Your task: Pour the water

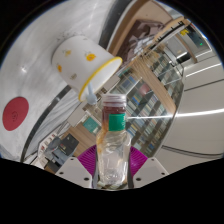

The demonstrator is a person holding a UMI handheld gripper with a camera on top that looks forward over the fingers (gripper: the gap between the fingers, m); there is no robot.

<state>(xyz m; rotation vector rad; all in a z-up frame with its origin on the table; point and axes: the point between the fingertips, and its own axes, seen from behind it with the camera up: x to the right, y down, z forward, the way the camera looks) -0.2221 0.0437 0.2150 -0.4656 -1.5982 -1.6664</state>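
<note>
A small clear plastic bottle (113, 150) with a dark brownish cap and a label bearing a green patch stands upright between the two fingers of the gripper (113, 166). Its lower body sits between the magenta pads (88, 160), which press against it from either side, so the fingers are clenched on the bottle. What the bottle holds cannot be made out; its clear wall shows mostly the room behind. Just above and to the left of the bottle's cap, a white paper cup with yellow dots (84, 62) lies tilted on its side, its open mouth turned down and to the right, toward the cap; it is near the cap but apart from it, and its inside cannot be seen. Beyond both, the background shows a tilted room with shelving or desks (150, 95) and ceiling lights (185, 35). To the far left, a pale surface bears a round red disc (14, 113).
</note>
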